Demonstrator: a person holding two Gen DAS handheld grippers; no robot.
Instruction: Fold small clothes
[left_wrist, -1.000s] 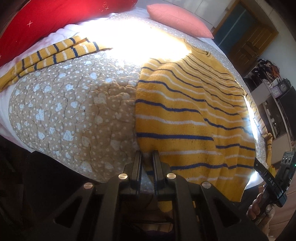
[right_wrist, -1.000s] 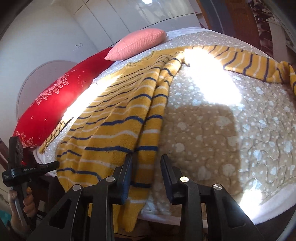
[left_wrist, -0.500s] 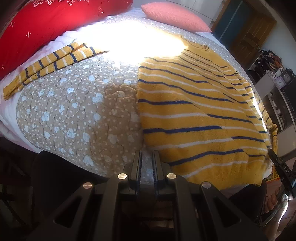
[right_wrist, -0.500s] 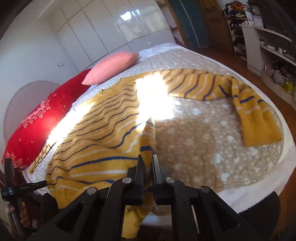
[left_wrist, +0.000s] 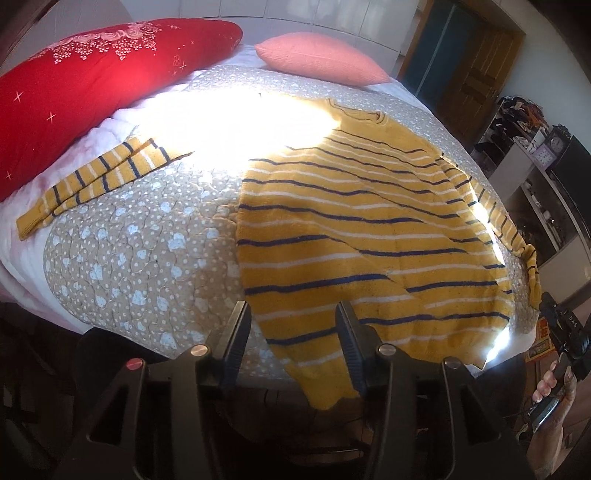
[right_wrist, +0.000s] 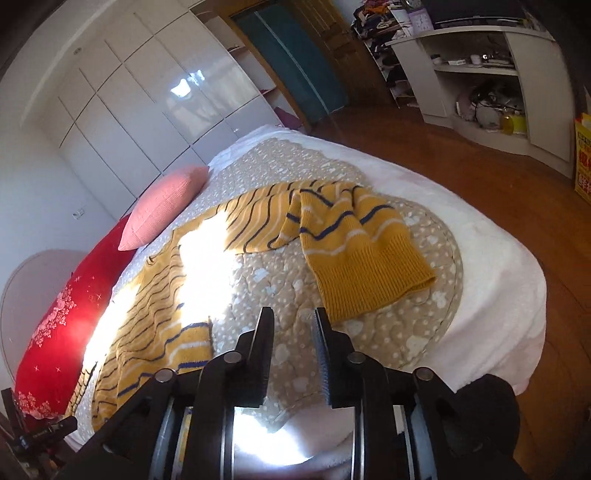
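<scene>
A yellow sweater (left_wrist: 369, 236) with navy and white stripes lies flat on the quilted bed cover (left_wrist: 140, 251). Its hem hangs a little over the near edge. One sleeve (left_wrist: 96, 184) stretches out to the far left. The other sleeve (right_wrist: 354, 243) lies crumpled in the right wrist view, cuff toward me. My left gripper (left_wrist: 291, 317) is open and empty above the hem's left corner. My right gripper (right_wrist: 291, 321) is open and empty over bare quilt, between the sweater body (right_wrist: 159, 332) and the sleeve cuff.
A red pillow (left_wrist: 85, 92) and a pink pillow (left_wrist: 317, 55) lie at the head of the bed. White wardrobes (right_wrist: 147, 96), a wooden floor (right_wrist: 498, 184) and shelves (right_wrist: 480, 74) surround the bed. The right gripper shows at the right edge of the left wrist view (left_wrist: 565, 332).
Both grippers were shut on the sweater's hem half a second ago. Both have opened and let go. The sweater now lies flat, and the right gripper has swung toward the right sleeve.
</scene>
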